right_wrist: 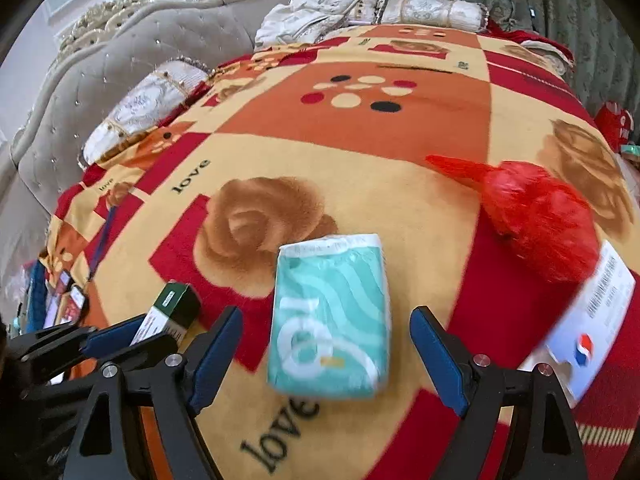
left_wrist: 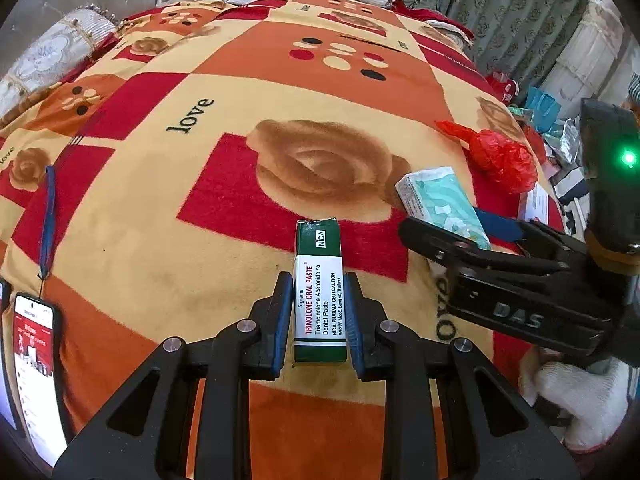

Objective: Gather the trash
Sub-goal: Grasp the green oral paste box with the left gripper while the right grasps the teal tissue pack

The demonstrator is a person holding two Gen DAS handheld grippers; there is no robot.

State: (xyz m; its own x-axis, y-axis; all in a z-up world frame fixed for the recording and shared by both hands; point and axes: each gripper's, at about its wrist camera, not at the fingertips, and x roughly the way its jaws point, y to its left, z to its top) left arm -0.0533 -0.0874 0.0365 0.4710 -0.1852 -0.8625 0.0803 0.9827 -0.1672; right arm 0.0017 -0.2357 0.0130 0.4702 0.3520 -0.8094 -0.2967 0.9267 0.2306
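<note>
The right gripper (right_wrist: 326,354) stands with its blue pads spread wide, and the teal tissue pack (right_wrist: 330,316) lies on the blanket (right_wrist: 360,128) straight between them — clear blanket shows on either side, so neither pad touches it yet. The pack's long axis runs along the fingers' own line, pointing away from the camera, so its narrower width faces the pads; by my reading the next move only needs the fingers to come down a little further and close across that width. This hand is plainly the nearer one to the pack. The left gripper (left_wrist: 319,312) is already occupied: its pads pinch a small green-and-white box (left_wrist: 319,292) by its long sides, with the box sticking out ahead of the fingertips. Its label reads "TRINOLONE ORAL PASTE", "5 grams", "NIDA". Beyond the right fingertips and off to their right lies a crumpled red plastic bag (right_wrist: 536,216), with a white printed card (right_wrist: 588,320) nearer, just outside the right pad. The blanket carries the word "love" in several places; the pack's own large white lettering is too blurred to read.
</note>
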